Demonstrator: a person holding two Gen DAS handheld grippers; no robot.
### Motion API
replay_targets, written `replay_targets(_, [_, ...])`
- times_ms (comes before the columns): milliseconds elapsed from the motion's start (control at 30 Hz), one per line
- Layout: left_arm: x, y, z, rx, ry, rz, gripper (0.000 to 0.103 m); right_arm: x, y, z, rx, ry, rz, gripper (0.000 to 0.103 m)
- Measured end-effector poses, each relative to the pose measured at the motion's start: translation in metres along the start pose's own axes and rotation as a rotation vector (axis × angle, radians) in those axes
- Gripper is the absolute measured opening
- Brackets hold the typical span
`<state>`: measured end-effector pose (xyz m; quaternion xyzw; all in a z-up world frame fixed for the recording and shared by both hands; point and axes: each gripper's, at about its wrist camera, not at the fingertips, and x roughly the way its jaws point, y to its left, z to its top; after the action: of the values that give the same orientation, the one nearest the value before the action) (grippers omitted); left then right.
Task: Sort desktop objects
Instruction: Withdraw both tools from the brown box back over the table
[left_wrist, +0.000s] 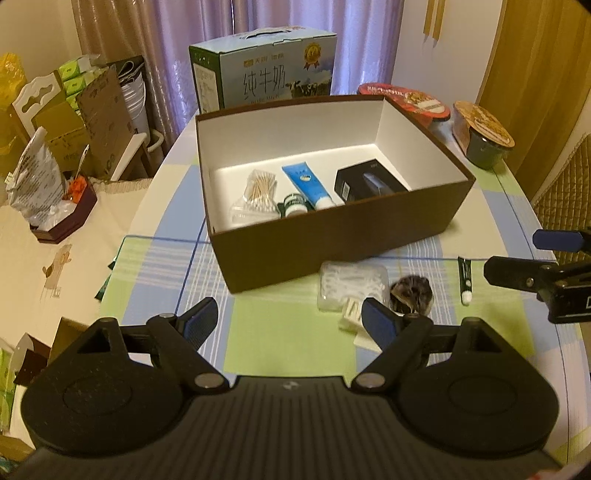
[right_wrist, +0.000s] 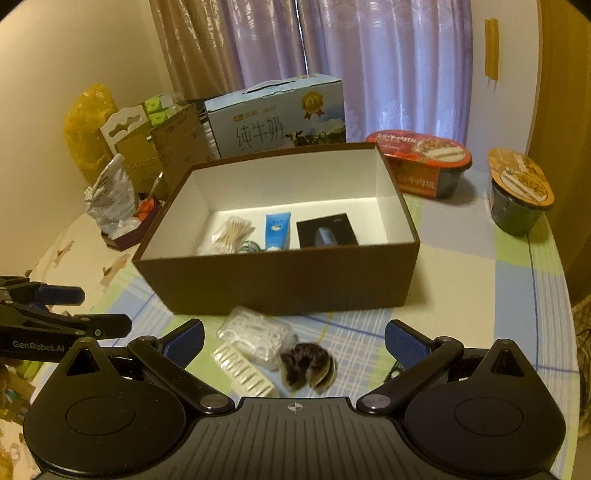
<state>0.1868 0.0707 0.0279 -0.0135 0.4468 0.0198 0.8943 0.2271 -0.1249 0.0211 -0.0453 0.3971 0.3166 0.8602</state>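
Desktop objects — floss pack, comb, hair tie — are lying before the box, both grippers hovering wide open, empty, risking snagging neighbours.

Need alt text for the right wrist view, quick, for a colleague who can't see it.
Open right gripper above a clear packet of floss picks, a white comb and a dark scrunchie, all lying before an open brown box holding cotton swabs, a blue tube and a black carton.

Matt brown cardboard box, white inside; checked cloth; glossy plastic tube.
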Motion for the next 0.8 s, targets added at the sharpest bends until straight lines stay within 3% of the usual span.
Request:
replay_targets(400, [-0.001,-0.01,-0.026,0.018,0.037,-0.009,0.083,-0.007,-0.003,-0.029,0.008,0.053,0.03,0.101])
replay_targets(800, [0.004,-0.024,-0.034,0.045,0.062,-0.034,0.083,-0.008,-0.016,-0.044,0.043,0.085,-0.001,0.101])
